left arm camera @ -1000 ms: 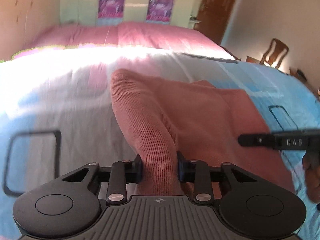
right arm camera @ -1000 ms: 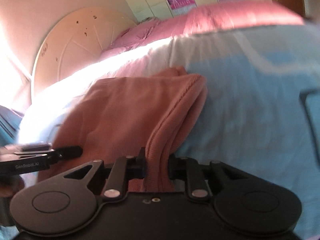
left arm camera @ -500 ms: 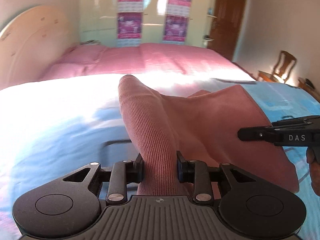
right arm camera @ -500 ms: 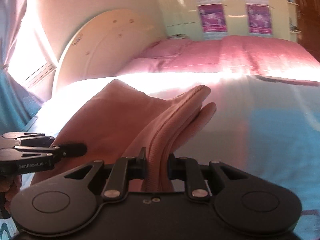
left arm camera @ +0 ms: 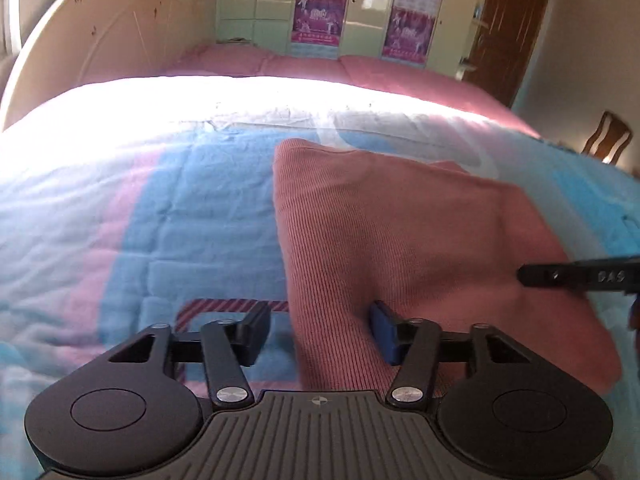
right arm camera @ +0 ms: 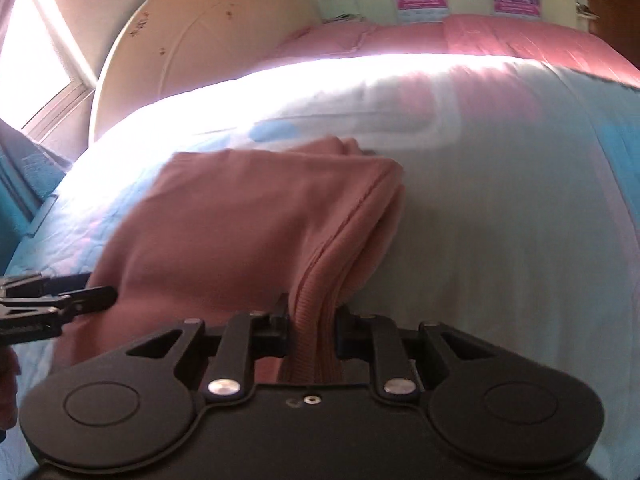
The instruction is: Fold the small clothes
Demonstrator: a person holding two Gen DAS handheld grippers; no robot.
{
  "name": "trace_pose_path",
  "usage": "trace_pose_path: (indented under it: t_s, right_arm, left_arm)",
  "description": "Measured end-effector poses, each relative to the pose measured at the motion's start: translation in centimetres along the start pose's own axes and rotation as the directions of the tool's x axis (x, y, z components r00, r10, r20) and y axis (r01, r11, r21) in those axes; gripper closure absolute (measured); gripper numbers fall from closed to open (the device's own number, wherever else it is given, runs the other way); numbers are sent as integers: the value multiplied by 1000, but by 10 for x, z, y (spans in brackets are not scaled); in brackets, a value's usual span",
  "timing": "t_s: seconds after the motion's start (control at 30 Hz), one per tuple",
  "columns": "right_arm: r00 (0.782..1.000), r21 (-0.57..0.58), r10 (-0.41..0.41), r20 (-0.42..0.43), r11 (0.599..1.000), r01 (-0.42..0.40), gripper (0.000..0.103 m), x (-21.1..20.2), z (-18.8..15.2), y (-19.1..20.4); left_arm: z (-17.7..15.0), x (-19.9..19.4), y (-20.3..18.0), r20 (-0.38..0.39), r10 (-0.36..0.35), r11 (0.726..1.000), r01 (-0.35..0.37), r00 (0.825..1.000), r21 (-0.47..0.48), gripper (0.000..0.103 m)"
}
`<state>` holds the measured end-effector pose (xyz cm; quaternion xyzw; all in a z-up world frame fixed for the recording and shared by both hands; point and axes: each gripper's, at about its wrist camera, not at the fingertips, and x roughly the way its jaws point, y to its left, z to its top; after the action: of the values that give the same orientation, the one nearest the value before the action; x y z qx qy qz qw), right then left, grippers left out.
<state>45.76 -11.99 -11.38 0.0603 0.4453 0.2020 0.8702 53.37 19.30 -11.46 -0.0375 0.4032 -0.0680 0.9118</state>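
Observation:
A pink ribbed garment [left arm camera: 404, 236] lies folded on the blue, pink and white bedspread [left arm camera: 140, 208]. My left gripper [left arm camera: 320, 332] is open, its jaws wide apart around the garment's near left corner, which rests between them unpinched. My right gripper [right arm camera: 312, 320] is shut on the garment's [right arm camera: 240, 216] near right edge, several layers bunched between its fingers. The right gripper's tip also shows at the right of the left wrist view [left arm camera: 576, 276]. The left gripper's tip shows at the left of the right wrist view [right arm camera: 60, 304].
A pink quilt [left arm camera: 320, 68] covers the far part of the bed. A cream headboard [right arm camera: 208, 40] stands at the left, a wardrobe with purple posters [left arm camera: 360, 12] behind, a brown door [left arm camera: 512, 28] and a wooden chair [left arm camera: 608, 140] at the right.
My left gripper has opened and let go of the garment's corner. Both grippers have come down, and the lifted cloth now lies flat on the bed. The right gripper stays shut.

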Motion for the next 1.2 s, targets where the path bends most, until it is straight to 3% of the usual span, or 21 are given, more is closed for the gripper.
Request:
trace_pose_path:
  t_s: [0.17, 0.23, 0.27, 0.33, 0.43, 0.47, 0.53, 0.57, 0.67, 0.7, 0.73, 0.8, 0.9, 0.97, 1.03, 1.1, 1.2]
  right_arm:
    - [999, 55, -38, 29, 998, 36, 82, -1, -3, -6]
    - [997, 95, -58, 40, 994, 54, 70, -2, -8, -4]
    - [996, 112, -80, 44, 991, 74, 70, -9, -5, -5]
    - [986, 88, -122, 116, 990, 112, 84, -29, 2, 1]
    - [985, -2, -95, 141, 995, 97, 93, -36, 16, 18]
    - [990, -39, -83, 117, 995, 88, 92, -30, 20, 24]
    - [992, -115, -122, 21, 986, 124, 103, -5, 21, 31]
    - [982, -152, -186, -13, 971, 182, 103, 8, 18, 30]
    - [976, -161, -217, -2, 964, 214, 103, 6, 16, 28]
    - [970, -172, -245, 14, 955, 243, 102, -2, 14, 32]
    - [969, -188, -245, 39, 950, 248, 88, -13, 11, 38]
    - [976, -220, -206, 66, 951, 215, 75, -37, -1, 48]
    - [986, -288, -150, 69, 944, 164, 74, -62, -30, 67]
    - [986, -343, -162, 40, 925, 165, 67, -63, -48, 79]
    - [974, -397, -223, 29, 892, 216, 49, -59, -65, 83]
    - [952, -433, -304, 34, 854, 288, 51, -51, -74, 82]
    - [968, -322, -251, 9, 916, 240, 72, -60, -73, 69]
  left_arm:
    - [0, 8, -1, -2, -15, 999, 15, 1000, 29, 51]
    - [4, 1, -2, 14, -17, 999, 16, 1000, 37, 51]
    - [7, -8, -2, 47, -23, 998, 21, 999, 56, 51]
    - [9, -26, -3, 107, -72, 995, 64, 992, 78, 52]
    - [18, -20, -10, 81, -143, 984, 133, 986, 117, 64]
    - [18, -10, -15, 42, -144, 981, 137, 989, 135, 65]
    - [12, 13, -25, -45, -155, 974, 160, 987, 161, 65]
    - [8, 16, -30, -39, -154, 972, 159, 987, 176, 65]
    - [8, 3, -31, -17, -168, 967, 168, 986, 189, 66]
    - [4, -10, -34, -6, -188, 964, 186, 982, 190, 67]
    - [-2, -20, -33, 2, -194, 962, 190, 981, 194, 67]
    - [-17, -38, -34, 10, -195, 963, 189, 981, 194, 67]
    - [-45, -53, -37, 14, -188, 965, 182, 982, 186, 67]
    - [-57, -58, -40, 20, -165, 974, 160, 986, 163, 67]
    - [-63, -56, -43, 15, -152, 980, 149, 988, 134, 67]
    - [-68, -51, -46, 17, -140, 984, 137, 990, 118, 67]
    - [-68, -55, -49, 43, -123, 986, 117, 991, 123, 67]
